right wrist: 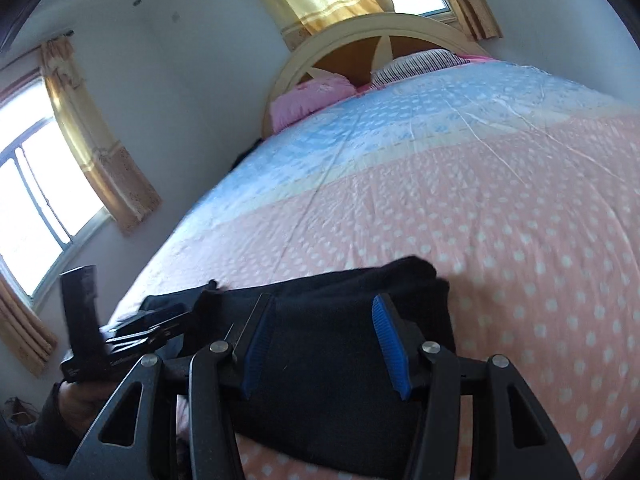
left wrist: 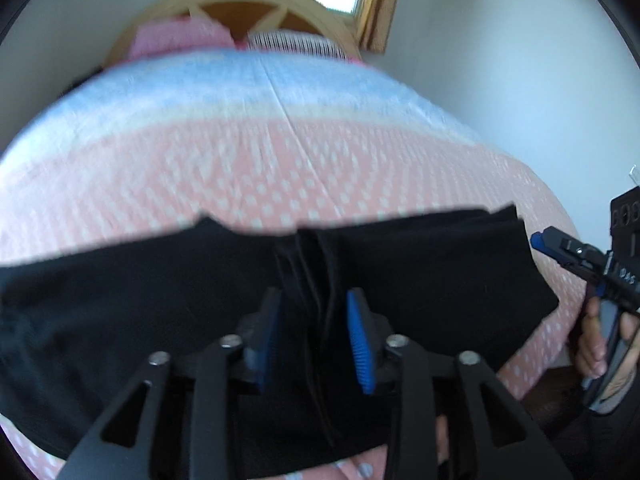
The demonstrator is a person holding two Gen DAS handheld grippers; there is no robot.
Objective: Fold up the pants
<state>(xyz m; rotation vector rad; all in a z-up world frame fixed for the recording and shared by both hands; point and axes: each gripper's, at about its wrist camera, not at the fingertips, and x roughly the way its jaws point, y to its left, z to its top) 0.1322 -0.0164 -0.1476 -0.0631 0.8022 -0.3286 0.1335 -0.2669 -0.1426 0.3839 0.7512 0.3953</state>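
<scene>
Black pants lie folded across the near edge of the bed, spread left to right. My left gripper has a bunched ridge of the pants' fabric between its blue pads, with a gap still showing beside the fabric. My right gripper hovers open just above the right end of the pants, nothing between its pads. The right gripper also shows at the right edge of the left wrist view, past the pants' end. The left gripper shows at the left of the right wrist view.
The bed has a pink dotted cover with a blue band towards the head. A pink pillow and a striped pillow lean on the wooden headboard. Curtained windows are in the walls on the left and behind.
</scene>
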